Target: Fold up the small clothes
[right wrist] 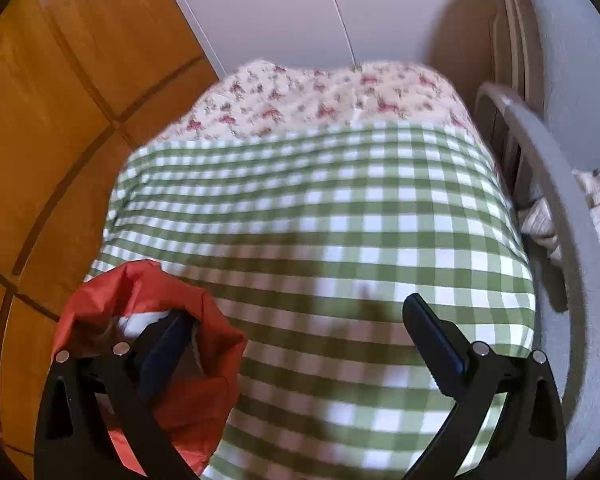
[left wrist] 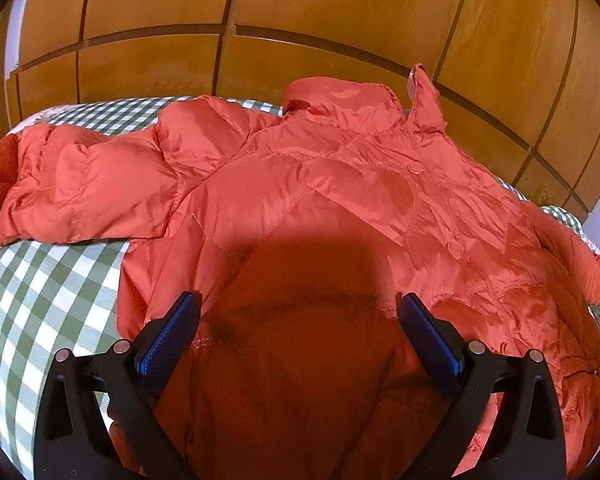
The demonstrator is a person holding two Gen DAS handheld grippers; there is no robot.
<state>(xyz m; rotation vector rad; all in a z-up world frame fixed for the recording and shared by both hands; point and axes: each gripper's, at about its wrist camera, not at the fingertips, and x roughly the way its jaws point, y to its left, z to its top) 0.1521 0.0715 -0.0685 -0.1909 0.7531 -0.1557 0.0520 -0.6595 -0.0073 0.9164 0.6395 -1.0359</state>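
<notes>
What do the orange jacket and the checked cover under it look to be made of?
Orange jacket: thin, shiny synthetic shell, likely nylon or polyester, quilted and puffy, so apparently padded. Green-and-white checked cover: matte woven fabric, probably cotton, though the blur leaves that open.

Both wrist views are brightly and warmly lit, with strong fisheye bending and dark vignetted corners. In the left view the picture is sharp; the shiny orange quilted puffer jacket (left wrist: 320, 200) carries soft sheen on its panels, and a broad rounded shadow darkens its near part between the fingers of the left hand-held gripper (left wrist: 300, 320). The right view is smeared by motion blur: the green-and-white checked bed cover (right wrist: 340, 220) looks streaked, with a soft shadow at its near middle, and the wooden wardrobe panels (right wrist: 40, 120) curve at the edge.
</notes>
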